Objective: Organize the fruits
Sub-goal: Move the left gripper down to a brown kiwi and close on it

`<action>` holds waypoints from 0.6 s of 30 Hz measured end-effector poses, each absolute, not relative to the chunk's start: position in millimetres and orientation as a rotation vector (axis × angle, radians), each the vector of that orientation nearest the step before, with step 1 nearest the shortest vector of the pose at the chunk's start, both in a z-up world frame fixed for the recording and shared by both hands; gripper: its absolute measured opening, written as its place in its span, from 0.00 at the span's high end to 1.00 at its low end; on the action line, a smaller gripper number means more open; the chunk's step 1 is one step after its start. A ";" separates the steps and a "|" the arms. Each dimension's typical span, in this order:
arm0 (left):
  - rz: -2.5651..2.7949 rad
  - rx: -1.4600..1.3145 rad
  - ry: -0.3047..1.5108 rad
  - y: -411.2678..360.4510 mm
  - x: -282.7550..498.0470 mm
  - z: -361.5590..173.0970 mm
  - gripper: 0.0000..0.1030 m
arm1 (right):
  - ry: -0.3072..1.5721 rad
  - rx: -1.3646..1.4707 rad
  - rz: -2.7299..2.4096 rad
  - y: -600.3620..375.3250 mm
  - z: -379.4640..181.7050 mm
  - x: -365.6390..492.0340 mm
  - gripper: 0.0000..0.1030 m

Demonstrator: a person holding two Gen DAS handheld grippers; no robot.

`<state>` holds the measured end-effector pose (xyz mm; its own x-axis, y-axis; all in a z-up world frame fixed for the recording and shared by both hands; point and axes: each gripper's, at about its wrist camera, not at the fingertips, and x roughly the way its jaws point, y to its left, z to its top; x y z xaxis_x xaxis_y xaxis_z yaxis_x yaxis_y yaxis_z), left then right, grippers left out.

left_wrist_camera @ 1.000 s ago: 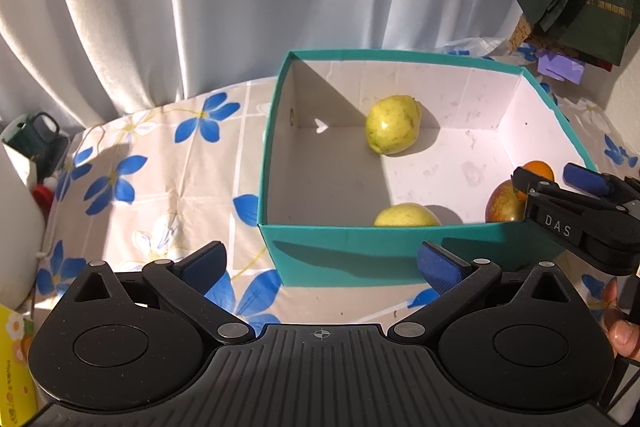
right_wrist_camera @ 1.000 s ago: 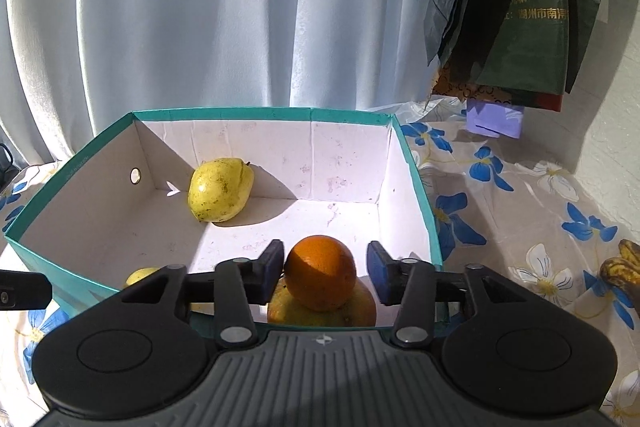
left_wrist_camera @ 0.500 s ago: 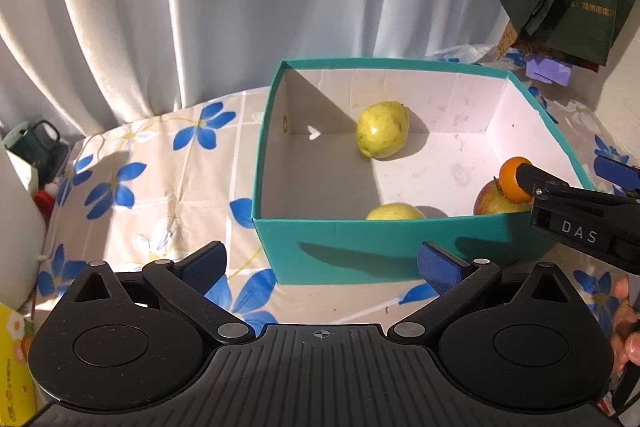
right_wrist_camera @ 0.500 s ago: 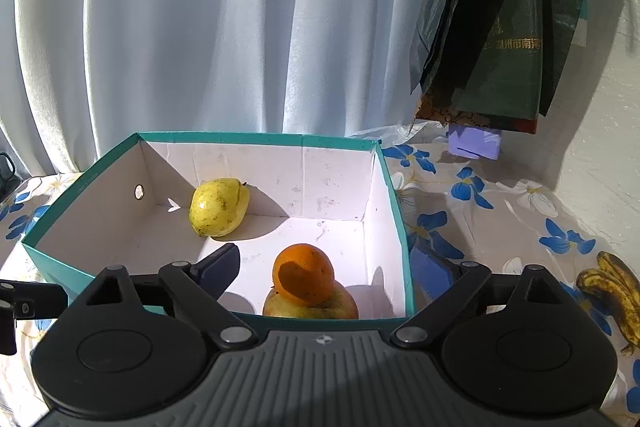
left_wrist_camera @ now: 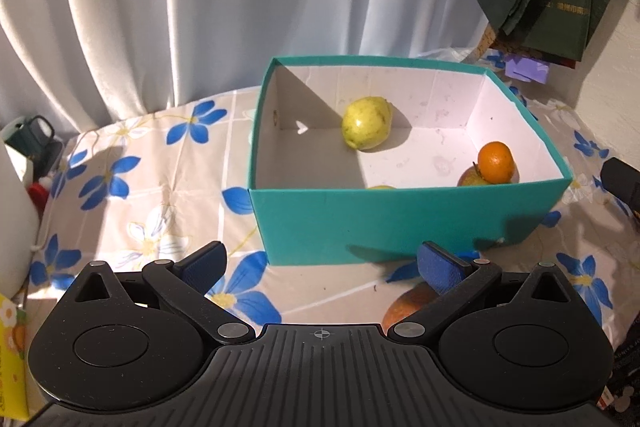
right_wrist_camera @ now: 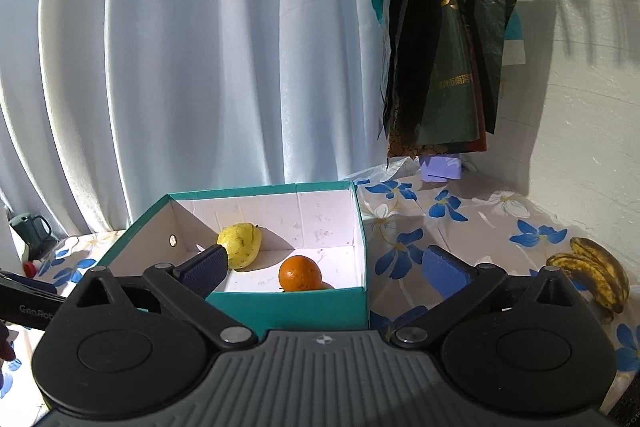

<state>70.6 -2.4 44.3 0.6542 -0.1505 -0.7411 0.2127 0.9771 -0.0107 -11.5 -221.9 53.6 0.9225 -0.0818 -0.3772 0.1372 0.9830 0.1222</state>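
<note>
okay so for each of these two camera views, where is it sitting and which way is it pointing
Left wrist: on the left gripper, facing the teal cardboard box from its near side; own open fingers show.
Right wrist: on the right gripper, jaws opening, empty; spotted bananas right.
Shared: box, round orange, yellow-green pear, white curtain.

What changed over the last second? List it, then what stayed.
The right gripper let go of the orange, its jaws opening, and pulled back from the teal box. The orange rests on another fruit inside. The yellow fruit and open left gripper stayed.
</note>
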 end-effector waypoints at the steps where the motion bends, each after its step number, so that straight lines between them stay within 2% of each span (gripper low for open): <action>1: -0.201 0.084 0.830 -1.4 67.1 42.1 0.00 | 0.378 0.168 -0.109 -222.5 53.3 -17.8 0.00; 7: -0.163 0.124 0.802 5.6 47.7 30.5 0.00 | 0.325 0.244 -0.076 -220.8 48.0 -48.2 0.00; 18: -0.189 0.122 0.833 13.9 15.2 15.0 0.00 | 0.395 0.261 0.014 -208.1 37.7 -60.1 0.00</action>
